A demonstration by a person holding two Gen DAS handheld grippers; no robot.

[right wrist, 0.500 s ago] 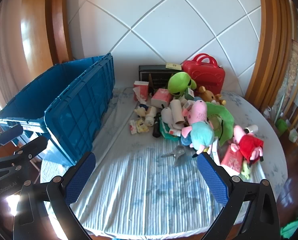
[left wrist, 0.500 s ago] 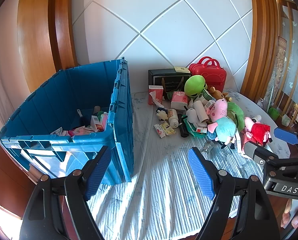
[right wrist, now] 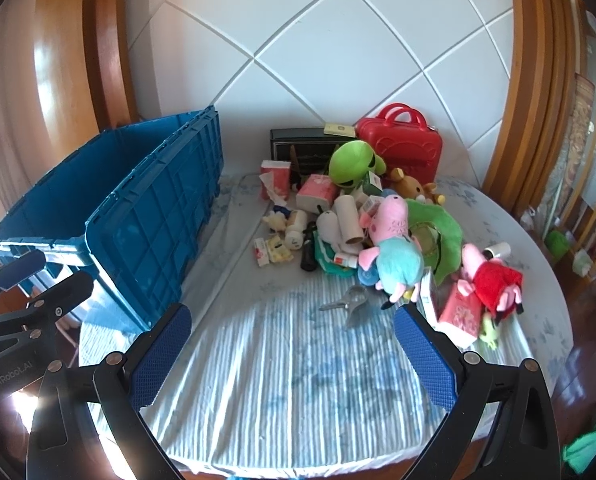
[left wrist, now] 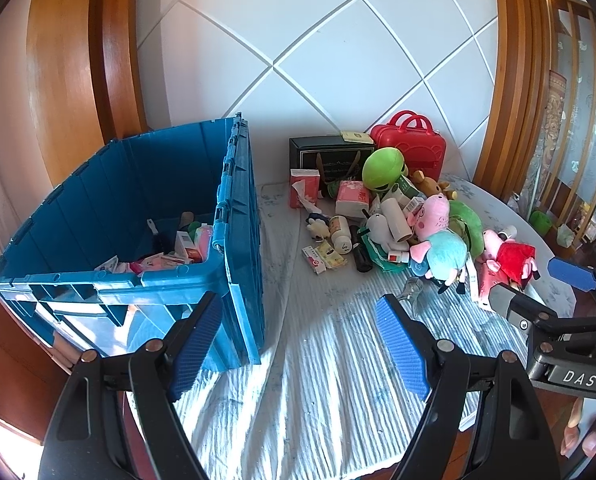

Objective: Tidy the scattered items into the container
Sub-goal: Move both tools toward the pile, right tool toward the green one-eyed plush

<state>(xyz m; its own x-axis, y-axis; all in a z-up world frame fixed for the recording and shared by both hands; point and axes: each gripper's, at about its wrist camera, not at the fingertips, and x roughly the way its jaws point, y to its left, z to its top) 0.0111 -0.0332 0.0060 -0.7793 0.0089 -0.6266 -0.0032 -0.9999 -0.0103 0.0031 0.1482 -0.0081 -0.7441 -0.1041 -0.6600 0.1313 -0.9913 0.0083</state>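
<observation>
A blue crate [left wrist: 240,216] stands at the left of the table, with small boxes and packets in its bottom; it also shows in the right wrist view [right wrist: 154,216]. A pile of items lies to its right: a green plush [left wrist: 384,168], a pink and blue pig plush [right wrist: 394,248], a red-dressed pig plush [right wrist: 494,280], tissue packs [left wrist: 304,188], a white bottle [left wrist: 340,232], and a clear scoop [right wrist: 352,306]. My left gripper [left wrist: 298,338] is open and empty beside the crate's near corner. My right gripper [right wrist: 292,354] is open and empty over the striped cloth.
A red case [right wrist: 400,146] and a black box [right wrist: 298,146] stand at the back against the white wall. The round table's edge [right wrist: 554,280] curves at the right. Wooden panels flank both sides. Bare striped cloth [right wrist: 282,376] lies in front of the pile.
Both views are almost unchanged; the grippers have shifted only slightly and both stay open.
</observation>
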